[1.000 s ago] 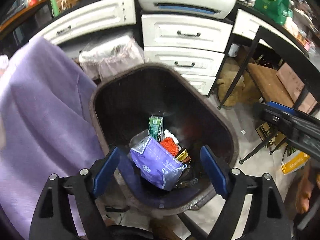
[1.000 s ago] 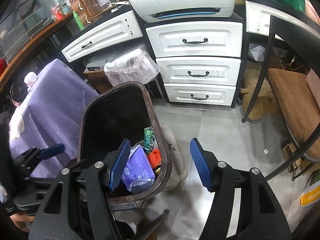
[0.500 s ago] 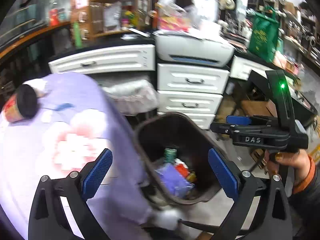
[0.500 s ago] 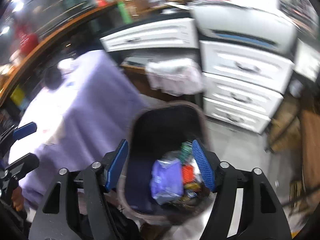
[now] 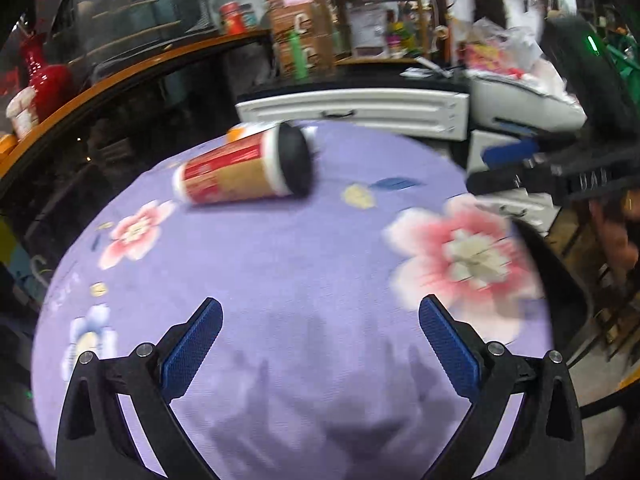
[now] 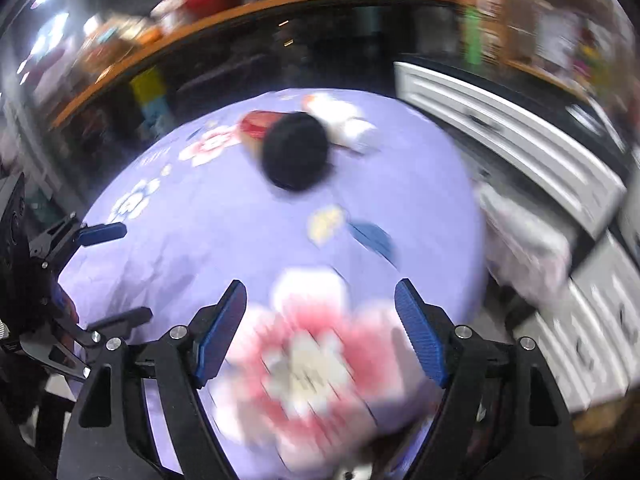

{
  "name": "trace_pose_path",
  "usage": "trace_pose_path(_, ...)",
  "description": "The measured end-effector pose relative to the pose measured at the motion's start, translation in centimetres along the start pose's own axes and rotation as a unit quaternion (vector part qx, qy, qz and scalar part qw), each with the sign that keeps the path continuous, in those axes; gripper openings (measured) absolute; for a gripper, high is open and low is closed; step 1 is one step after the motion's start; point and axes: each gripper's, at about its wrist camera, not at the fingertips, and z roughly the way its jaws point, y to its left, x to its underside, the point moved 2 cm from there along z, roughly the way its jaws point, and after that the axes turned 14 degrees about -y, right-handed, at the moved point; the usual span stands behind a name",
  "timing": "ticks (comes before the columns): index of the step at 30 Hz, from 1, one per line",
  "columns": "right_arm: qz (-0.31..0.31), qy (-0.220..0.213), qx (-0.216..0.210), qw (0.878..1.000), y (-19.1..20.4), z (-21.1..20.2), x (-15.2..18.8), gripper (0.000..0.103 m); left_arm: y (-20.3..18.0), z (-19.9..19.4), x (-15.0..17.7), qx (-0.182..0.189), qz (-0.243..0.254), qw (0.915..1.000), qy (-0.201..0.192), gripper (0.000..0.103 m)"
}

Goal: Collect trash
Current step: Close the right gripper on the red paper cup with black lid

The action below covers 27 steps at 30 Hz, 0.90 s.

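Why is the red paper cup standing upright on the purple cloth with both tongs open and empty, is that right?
Not quite. The red paper cup is not upright: it lies on its side on the purple cloth, black lid toward the drawers, as the left wrist view shows. The rest holds: left tongs and right tongs are open and empty.

Only "DAS", blurred, can be made out, on the right gripper [image 5: 516, 152].
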Motion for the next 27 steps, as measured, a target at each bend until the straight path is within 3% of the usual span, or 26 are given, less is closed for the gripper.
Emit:
trace_pose_path(5, -0.091, 0.027, -0.028, 0.995, 4.8, 6.1, -5.4, 0.084, 4.1, 0.6, 0.8, -0.018, 0.007, 0.9998, 0.006, 0.097)
trace_pose_path(8, -0.131, 0.064, -0.051, 0.988, 7.1, 10.7, -9.1, 0.085, 6.0, 0.9, 1.4, -0.017, -0.006, 0.9998, 0.01, 0.097)
trace_pose_path(11, -0.17, 0.104, -0.043, 0.979, 8.3, 15.0, -11.7, 0.085, 7.5, 1.2, 2.1, -0.017, -0.017, 0.9996, 0.018, 0.097)
trace_pose_path(15, -0.182, 0.16, -0.05, 0.969, 8.8, 20.0, -14.0, 0.085, 9.0, 2.3, 2.5, -0.019, -0.024, 0.9991, 0.029, 0.097)
trace_pose_path(17, -0.2, 0.185, -0.05, 0.961, 9.4, 22.0, -14.2, 0.085, 9.7, 2.8, 2.4, -0.019, -0.03, 0.9989, 0.031, 0.097)
trace_pose_path(22, -0.252, 0.275, -0.023, 0.927, 9.9, 26.6, -12.9, 0.086, 11.0, 3.8, 2.6, -0.022, -0.05, 0.9978, 0.037, 0.097)
trace_pose_path(27, -0.291, 0.324, 0.001, 0.9, 10.3, 29.1, -11.4, 0.086, 11.8, 4.8, 2.7, -0.024, -0.058, 0.9971, 0.044, 0.097)
